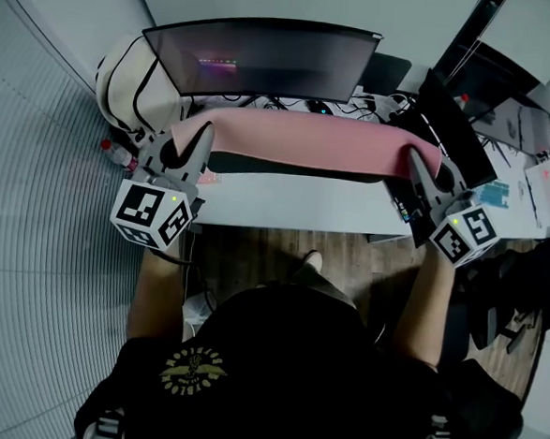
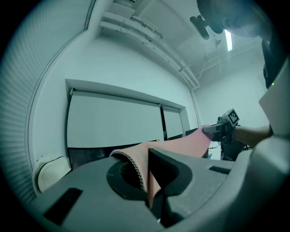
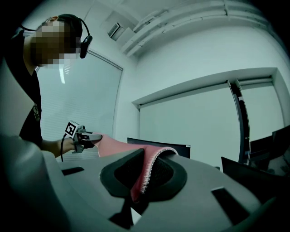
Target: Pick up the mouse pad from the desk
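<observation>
Gripping both short ends, the two tools have the long pink fabric mouse pad with the stitched edge (image 1: 299,139) strung between them. The left hand-held gripper (image 1: 204,136) is clenched on the pad's left end, with the stitched border folded into its jaws. The right hand-held gripper (image 1: 414,158) is clamped the same way on the right end. From the head view, the pad hangs as a taut band above the white bench (image 1: 295,206), just in front of the curved dark monitor (image 1: 258,58). A dark strip shows beneath it, so I judge it's off the surface.

Now for doing this well. Both ends want to rise together and level, or the pad will sag in the middle and drag. Tension matters too: pull apart just enough to hold the span flat, because too much could slip the thin edge out of a pinch. Each bite looks shallow, right at the border, so the squeeze should be firm. Watch the tangle of dark cables (image 1: 358,105) at the far edge and the monitor's lower rim. Bringing the pad toward the near side, away from them, looks the safest path.
</observation>
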`<action>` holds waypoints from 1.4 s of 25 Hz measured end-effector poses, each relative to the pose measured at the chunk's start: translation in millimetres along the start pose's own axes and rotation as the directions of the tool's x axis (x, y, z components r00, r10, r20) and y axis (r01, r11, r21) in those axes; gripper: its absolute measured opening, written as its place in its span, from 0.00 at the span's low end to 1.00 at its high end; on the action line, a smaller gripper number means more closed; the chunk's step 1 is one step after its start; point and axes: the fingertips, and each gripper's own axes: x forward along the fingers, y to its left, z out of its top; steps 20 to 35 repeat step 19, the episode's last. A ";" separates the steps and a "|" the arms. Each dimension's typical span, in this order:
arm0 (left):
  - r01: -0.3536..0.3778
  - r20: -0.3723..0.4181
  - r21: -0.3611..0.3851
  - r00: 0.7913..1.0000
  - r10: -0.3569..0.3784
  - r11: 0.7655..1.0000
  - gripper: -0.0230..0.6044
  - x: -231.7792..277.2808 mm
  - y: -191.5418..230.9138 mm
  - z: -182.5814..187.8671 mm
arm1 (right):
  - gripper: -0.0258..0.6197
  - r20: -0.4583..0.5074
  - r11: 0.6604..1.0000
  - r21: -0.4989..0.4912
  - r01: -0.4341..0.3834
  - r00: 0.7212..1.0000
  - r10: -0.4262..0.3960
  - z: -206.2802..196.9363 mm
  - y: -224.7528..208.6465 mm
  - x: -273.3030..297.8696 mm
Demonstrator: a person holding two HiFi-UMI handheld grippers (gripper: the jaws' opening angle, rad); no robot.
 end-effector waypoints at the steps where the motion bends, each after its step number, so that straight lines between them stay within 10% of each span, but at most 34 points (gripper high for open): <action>1: 0.002 0.004 -0.003 1.000 -0.002 1.000 0.08 -1.6 -0.2 2.0 | 0.08 0.003 1.000 -0.003 -0.001 1.000 0.001 2.3 1.4 -0.9; 35: 0.050 0.011 -0.003 0.999 -0.050 0.999 0.08 2.1 -2.8 3.1 | 0.08 -0.006 0.999 -0.022 0.030 1.000 -0.030 6.0 4.7 -9.8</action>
